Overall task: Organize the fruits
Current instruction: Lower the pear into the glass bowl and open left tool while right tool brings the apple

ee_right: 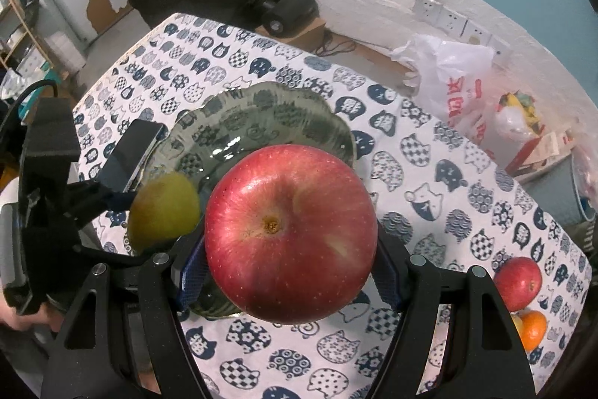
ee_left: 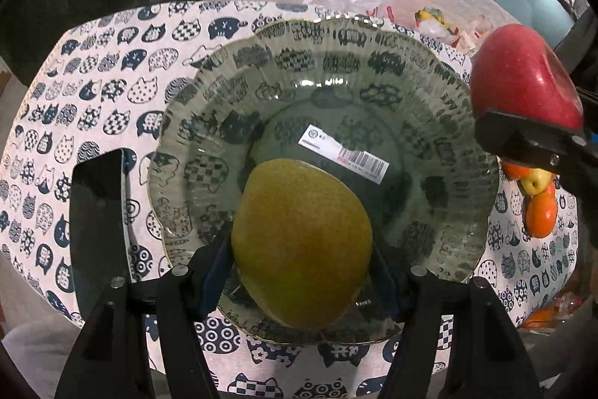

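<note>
Gripping a pear (ee_left: 302, 242) over the glass plate (ee_left: 429, 70), the left gripper (ee_left: 302, 272) is clamped; the right gripper (ee_right: 289, 272) squeezes a red apple (ee_right: 290, 227) beside it.

barcode sticker (ee_left: 344, 153) on plate (ee_left: 429, 70), print unreadable

Two red apples (ee_right: 290, 234), one pear (ee_left: 302, 243)

On the bench (ee_right: 429, 174) the plate (ee_right: 329, 126) sits centrally, a phone (ee_right: 130, 156) just left, loose fruit (ee_right: 523, 298) well right.
</note>
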### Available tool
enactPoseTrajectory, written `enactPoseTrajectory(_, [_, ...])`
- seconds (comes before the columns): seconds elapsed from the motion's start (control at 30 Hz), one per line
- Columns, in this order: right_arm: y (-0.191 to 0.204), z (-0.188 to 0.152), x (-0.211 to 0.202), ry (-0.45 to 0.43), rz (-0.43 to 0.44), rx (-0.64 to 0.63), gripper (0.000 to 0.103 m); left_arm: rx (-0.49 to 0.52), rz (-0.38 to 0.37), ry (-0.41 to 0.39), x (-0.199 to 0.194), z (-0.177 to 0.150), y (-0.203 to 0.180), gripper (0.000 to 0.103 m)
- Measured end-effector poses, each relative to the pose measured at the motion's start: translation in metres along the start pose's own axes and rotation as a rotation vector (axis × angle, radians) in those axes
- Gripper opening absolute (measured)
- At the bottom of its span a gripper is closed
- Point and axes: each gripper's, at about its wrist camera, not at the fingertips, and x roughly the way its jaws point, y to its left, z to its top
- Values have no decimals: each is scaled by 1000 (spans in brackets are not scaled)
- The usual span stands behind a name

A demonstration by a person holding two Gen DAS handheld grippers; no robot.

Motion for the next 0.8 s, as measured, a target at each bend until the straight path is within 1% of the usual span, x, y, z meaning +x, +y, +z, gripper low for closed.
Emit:
enactPoseTrajectory(0.3, [9, -1, 14, 28, 12, -30, 74, -12, -2, 69, 19, -5, 4, 68])
enactPoseTrajectory(0.4, [10, -1, 17, 32, 18, -39, 74, -3, 10, 54, 17, -4, 4, 68])
enactPoseTrajectory(0.5, [13, 0, 21, 36, 24, -46, 74, -14, -2, 26, 9, -1, 6, 68])
enactPoseTrajectory(0.8, [19, 0, 37, 62, 16, -67, 74, -9, 16, 8, -9, -9, 14, 68])
